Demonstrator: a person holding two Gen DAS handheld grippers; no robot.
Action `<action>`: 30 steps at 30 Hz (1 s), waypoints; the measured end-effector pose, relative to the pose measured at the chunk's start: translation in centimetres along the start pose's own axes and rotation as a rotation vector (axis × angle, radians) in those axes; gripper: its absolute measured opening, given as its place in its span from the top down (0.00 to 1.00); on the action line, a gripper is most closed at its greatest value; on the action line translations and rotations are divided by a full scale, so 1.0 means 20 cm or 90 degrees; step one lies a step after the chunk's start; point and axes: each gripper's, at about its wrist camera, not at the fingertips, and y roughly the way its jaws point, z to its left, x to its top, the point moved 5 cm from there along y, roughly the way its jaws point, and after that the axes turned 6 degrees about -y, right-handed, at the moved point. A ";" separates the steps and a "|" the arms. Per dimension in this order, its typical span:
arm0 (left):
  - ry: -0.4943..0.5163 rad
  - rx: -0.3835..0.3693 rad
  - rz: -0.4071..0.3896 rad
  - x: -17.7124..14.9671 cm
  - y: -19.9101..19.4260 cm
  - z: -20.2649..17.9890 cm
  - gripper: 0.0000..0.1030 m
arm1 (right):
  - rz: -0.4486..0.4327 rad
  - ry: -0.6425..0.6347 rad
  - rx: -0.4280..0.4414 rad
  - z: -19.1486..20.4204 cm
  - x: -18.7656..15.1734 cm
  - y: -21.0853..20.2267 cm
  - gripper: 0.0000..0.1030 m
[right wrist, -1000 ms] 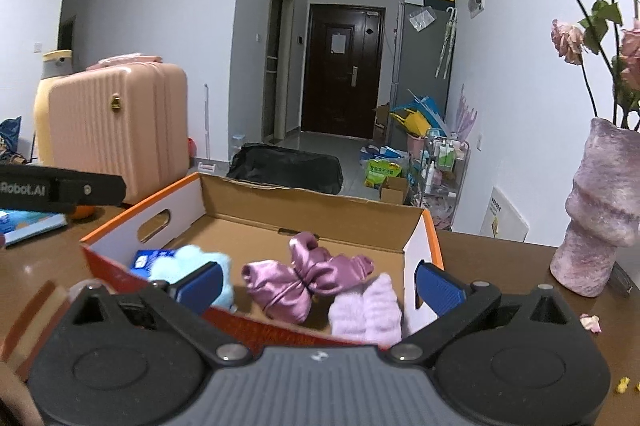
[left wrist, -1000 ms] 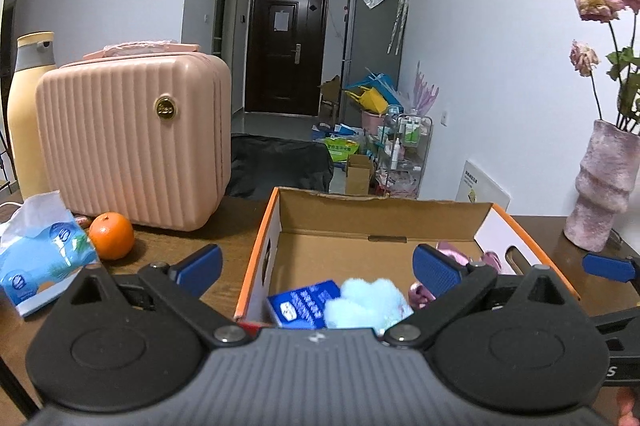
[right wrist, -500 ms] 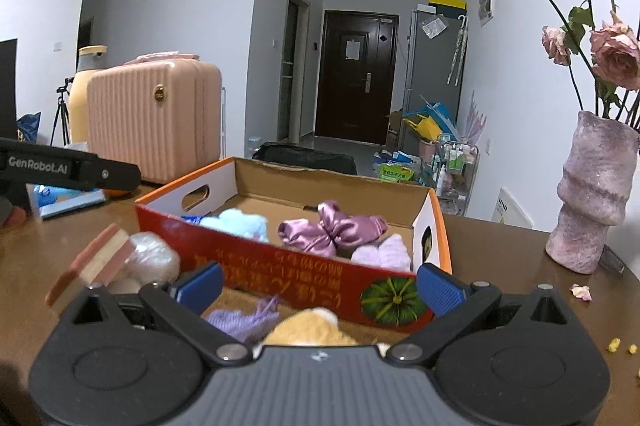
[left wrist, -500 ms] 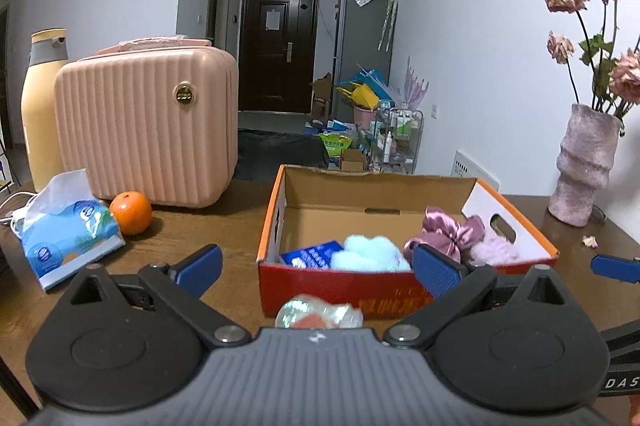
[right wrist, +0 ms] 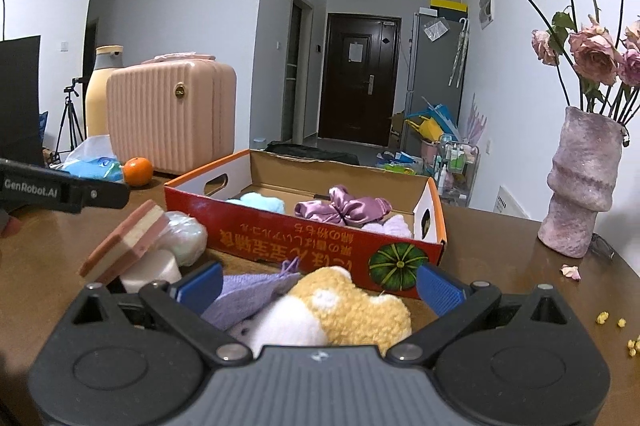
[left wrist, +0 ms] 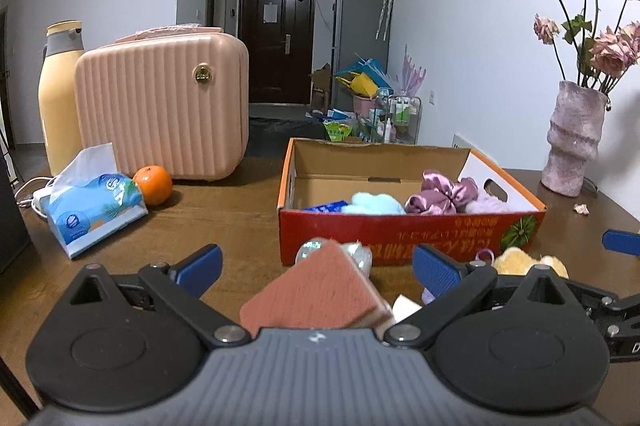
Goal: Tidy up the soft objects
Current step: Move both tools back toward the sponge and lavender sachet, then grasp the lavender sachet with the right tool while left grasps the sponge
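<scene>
An orange cardboard box stands on the brown table. It holds a blue fluffy ball, a purple satin scrunchie and a lilac fuzzy piece. In front of the box lie a layered pink-brown sponge, a clear-wrapped ball, a lilac knitted cloth and a yellow-white plush. My left gripper is open, with the sponge low between its fingers. My right gripper is open over the plush and the cloth.
A pink ribbed case, a yellow bottle, an orange and a blue tissue pack sit at the left. A pink vase with dried roses stands at the right, with crumbs near it.
Both grippers have drawn back from the box toward the table's near side. The sponge, wrapped ball, cloth and plush in front of the box have come into view between the fingers.
</scene>
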 end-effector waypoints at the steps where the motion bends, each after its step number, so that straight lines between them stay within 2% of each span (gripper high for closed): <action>1: 0.001 0.001 0.001 -0.01 -0.01 0.00 0.00 | 0.000 0.000 0.000 0.01 0.00 -0.01 0.00; 17: 0.000 0.000 0.028 -0.14 -0.13 0.07 0.00 | 0.016 0.004 0.026 0.16 -0.06 -0.08 0.00; 30: -0.003 0.001 0.028 -0.13 -0.12 0.17 0.00 | 0.051 -0.012 0.045 0.34 -0.06 0.08 0.00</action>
